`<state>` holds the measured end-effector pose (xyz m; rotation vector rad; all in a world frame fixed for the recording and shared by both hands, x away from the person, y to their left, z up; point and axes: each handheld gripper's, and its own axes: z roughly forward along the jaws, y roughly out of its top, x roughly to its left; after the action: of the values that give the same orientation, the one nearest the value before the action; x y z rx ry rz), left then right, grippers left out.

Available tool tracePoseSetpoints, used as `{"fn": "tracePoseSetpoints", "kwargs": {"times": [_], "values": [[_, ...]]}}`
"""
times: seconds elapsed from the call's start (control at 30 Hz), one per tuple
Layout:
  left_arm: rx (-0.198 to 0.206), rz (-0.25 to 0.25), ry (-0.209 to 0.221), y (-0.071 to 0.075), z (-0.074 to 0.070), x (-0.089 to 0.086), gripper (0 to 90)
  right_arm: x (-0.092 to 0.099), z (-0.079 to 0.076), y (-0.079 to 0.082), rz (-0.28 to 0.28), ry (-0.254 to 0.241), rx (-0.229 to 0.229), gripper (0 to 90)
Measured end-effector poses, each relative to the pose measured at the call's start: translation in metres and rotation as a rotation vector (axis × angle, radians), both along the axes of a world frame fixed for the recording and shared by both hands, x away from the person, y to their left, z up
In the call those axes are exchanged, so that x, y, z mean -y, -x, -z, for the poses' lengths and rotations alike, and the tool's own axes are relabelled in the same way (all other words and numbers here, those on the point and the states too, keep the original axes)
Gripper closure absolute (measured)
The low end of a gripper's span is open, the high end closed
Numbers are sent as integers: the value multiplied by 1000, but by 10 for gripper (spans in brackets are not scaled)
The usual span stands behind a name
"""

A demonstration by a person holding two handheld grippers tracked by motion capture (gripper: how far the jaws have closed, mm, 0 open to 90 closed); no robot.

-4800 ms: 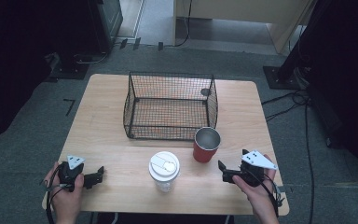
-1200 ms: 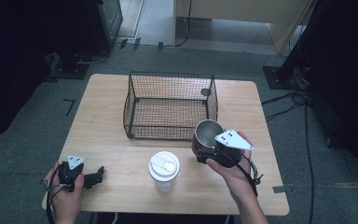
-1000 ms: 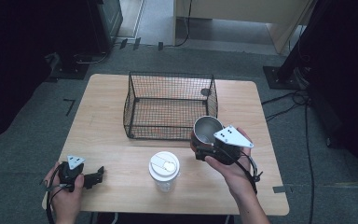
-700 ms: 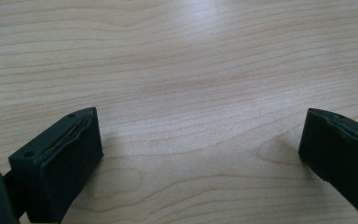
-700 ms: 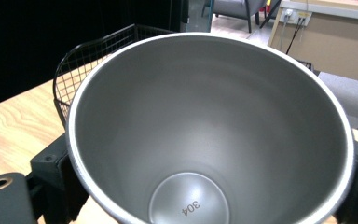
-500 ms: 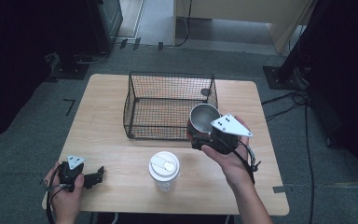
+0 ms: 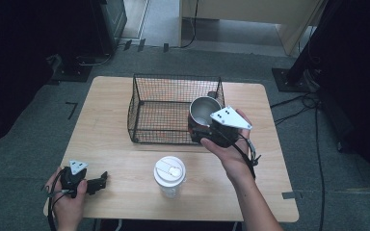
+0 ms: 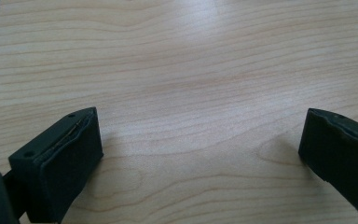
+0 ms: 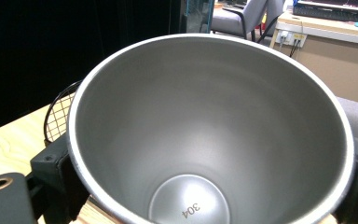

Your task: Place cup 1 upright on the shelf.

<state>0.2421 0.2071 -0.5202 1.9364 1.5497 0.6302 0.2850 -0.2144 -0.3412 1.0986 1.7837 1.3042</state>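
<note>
Got the metal cup [image 7: 204,111] clamped in my right gripper [image 7: 211,135], lifted off the table and sitting at the near right corner of the wire basket [image 7: 173,109], probably headed in. Not dropped yet. Left gripper [image 7: 96,182] idle, jaws wide apart. Lidded cup [image 7: 169,176] untouched.

in the right gripper view the metal cup [image 9: 209,126] hid most of both jaws, and the bottom edge cut off its base. behind the cup, all but a sliver of the wire basket [image 9: 58,114] was covered. in the high view the right gripper [image 7: 207,134] covered the cup's lower side. in the left gripper view the frame edges clipped both jaws.
</note>
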Motion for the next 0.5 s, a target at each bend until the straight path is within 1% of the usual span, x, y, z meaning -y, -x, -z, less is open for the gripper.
{"fn": "tracePoseSetpoints", "kwargs": {"times": [0.07, 0.1, 0.13, 0.17, 0.23, 0.33, 0.5], "values": [[0, 0, 0, 0, 0, 0, 1, -3, 1, -7, 7, 0, -1, 75], [0, 0, 0, 0, 0, 0, 1, -3, 1, -7, 7, 0, -1, 75], [-1, 0, -1, 0, 0, 0, 1, -3, 1, -12, 15, -4, -4, 75], [0, 0, 0, 0, 0, 0, 1, -3, 1, -12, 15, -4, -4, 75], [0, 0, 0, 0, 0, 0, 1, -4, 2, -17, 26, -10, -6, 75], [0, 0, -1, 0, 0, 0, 1, -5, 6, -25, 43, -1, 1, 75], [1, 0, 0, 0, 0, 0, 1, -8, 14, -38, 62, 5, -12, 75]]}}
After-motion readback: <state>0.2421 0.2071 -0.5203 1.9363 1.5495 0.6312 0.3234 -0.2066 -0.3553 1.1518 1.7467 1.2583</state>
